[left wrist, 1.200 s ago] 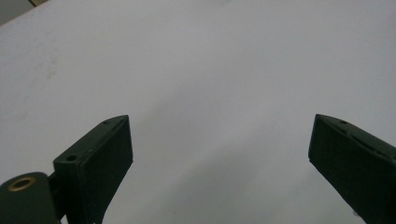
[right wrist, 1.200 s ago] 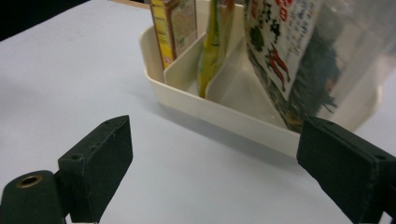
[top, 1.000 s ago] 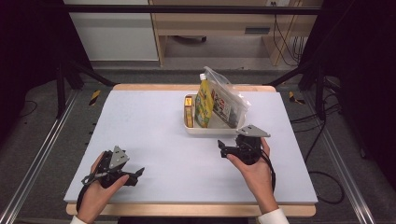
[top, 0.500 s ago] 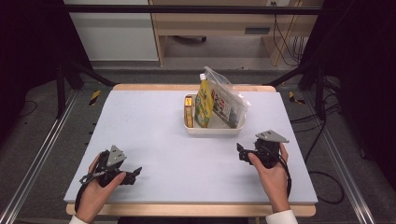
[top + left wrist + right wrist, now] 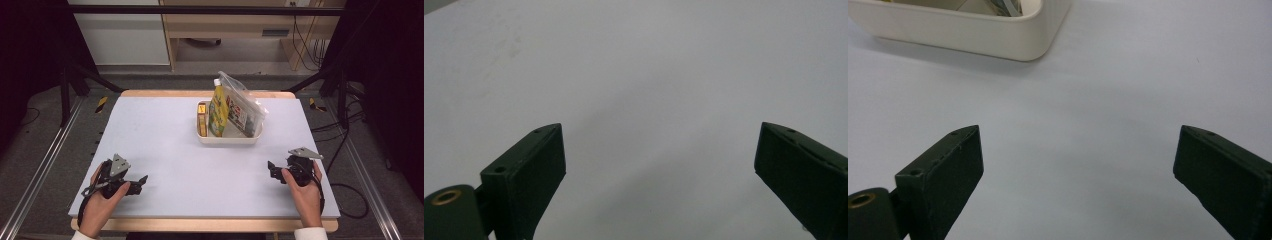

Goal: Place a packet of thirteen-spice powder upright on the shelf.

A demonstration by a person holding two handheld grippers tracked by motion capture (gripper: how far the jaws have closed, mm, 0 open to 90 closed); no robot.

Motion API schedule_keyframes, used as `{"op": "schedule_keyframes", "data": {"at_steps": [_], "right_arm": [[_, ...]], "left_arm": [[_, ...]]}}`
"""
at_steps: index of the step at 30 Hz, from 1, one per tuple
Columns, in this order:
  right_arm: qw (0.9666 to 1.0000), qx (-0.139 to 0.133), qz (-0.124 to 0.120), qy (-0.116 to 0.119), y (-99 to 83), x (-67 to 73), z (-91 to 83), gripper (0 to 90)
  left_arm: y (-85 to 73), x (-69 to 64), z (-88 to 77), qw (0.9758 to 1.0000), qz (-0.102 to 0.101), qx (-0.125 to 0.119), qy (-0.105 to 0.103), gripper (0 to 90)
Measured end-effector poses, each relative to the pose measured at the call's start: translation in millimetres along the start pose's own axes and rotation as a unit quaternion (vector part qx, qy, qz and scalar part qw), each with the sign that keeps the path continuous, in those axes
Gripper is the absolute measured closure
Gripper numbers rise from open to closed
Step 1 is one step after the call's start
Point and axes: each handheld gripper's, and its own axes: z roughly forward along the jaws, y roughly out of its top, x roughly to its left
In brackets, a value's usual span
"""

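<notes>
From above, a cream tray (image 5: pixel 227 139) holding a yellow pouch (image 5: pixel 218 111) and clear bag (image 5: pixel 242 107) sits mid-tabletop (image 5: pixel 165 135), hands low at the near corners; both gripper views show left claw (image 5: pixel 659 165) and right claw (image 5: pixel 1078 170) wide, empty.

table (image 5: pixel 165 140) pale lavender-grey | tray (image 5: pixel 227 139) cream | pouch (image 5: pixel 218 111) yellow-green | tools black

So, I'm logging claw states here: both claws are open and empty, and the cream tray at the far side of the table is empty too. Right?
Not quite. The tray is not empty: the high view shows a yellow pouch, a clear bag and a small orange box in it. The left claw and right claw are open and empty.
</notes>
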Motion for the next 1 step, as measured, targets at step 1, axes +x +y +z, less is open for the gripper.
{"op": "schedule_keyframes", "data": {"at_steps": [1], "right_arm": [[1.0000, 0.000, 0.003, 0.000, -0.3, -1.4, -0.2, 6.2]], "left_arm": [[-0.2, 0.0, 0.1, 1.0000, 0.001, 0.000, 0.002, 5.9]]}}
